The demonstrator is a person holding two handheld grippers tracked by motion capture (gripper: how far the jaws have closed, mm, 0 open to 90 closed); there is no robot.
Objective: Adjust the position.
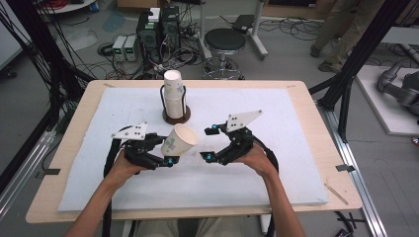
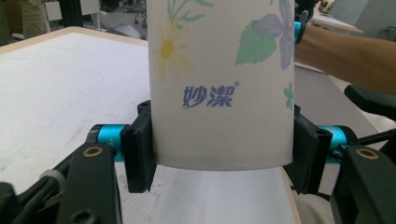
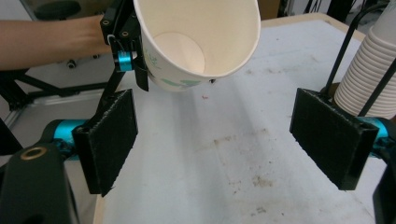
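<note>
You are looking down and forward from above your side of the table (image 1: 296, 106). Your 2 gripper cameras are riding close, facing each other; all 3 views are sharing the paper cup (image 1: 179, 140) (image 2: 222, 84) (image 3: 198, 39).

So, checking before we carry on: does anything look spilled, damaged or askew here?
Nothing spilled or damaged. The cup is tilted, mouth toward the right gripper, but the left gripper clamps it near its base. It looks empty and undented. The stack stands upright in its holder. The mat has faint specks.
</note>
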